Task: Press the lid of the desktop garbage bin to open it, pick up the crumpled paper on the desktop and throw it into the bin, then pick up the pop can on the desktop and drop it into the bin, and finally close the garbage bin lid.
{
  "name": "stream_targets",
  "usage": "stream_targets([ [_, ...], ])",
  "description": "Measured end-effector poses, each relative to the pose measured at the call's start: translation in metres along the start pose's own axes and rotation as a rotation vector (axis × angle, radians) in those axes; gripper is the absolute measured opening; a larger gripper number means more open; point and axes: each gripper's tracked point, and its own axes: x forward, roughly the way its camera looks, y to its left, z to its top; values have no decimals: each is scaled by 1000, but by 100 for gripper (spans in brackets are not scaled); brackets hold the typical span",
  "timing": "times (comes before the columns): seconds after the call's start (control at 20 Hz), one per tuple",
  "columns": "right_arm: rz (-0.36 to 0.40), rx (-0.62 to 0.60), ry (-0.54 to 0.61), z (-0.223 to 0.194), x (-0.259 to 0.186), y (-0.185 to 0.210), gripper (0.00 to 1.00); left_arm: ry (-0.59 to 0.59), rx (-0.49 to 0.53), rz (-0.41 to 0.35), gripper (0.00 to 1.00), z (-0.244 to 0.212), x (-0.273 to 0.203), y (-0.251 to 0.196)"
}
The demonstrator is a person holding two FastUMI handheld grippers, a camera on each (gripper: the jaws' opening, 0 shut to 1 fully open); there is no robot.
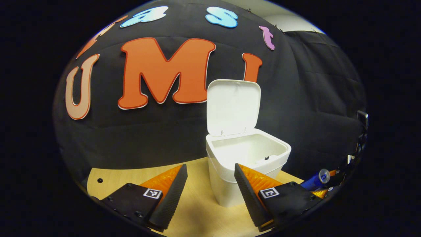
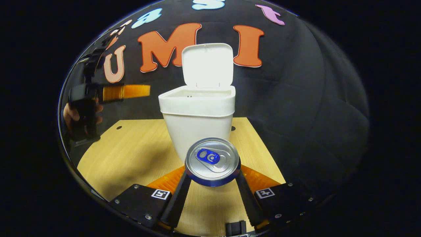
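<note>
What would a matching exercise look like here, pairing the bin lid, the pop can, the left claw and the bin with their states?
Things:
1. bin lid
2. pop can
3. left claw
4. bin

States:
A. held between two fingers
B. standing on the wooden desktop
C. open, gripping nothing
D. raised upright

Pairs: 1-D, 2-A, 3-C, 4-B. The right claw is what holds the can.

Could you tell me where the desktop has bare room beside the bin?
Bare wood lies left of the bin, between it and the left gripper, and on a narrower strip to its right. In front it is crowded: the right gripper holds the pop can there.
</note>
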Motion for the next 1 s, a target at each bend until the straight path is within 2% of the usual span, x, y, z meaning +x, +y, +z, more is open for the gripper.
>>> stream_targets([
  [0.15, 13, -40, -44, 30, -1, 5, 80, 18, 19, 49, 92, -18, -17, 18],
  [0.55, 37, -101, -149, 100, 1, 16, 79, 72, -12, 167, 92, -59, -52, 59],
  [0.6, 44, -101, -164, 109, 1, 19, 74, 77, -16, 179, 92, -63, -56, 64],
  [0.65, 47, -101, -172, 117, 1, 20, 79, 82, -21, 194, 92, -66, -61, 69],
  [1.0, 83, -137, -227, 160, 3, 26, 79, 90, -64, 301, 92, -83, -93, 95],
])
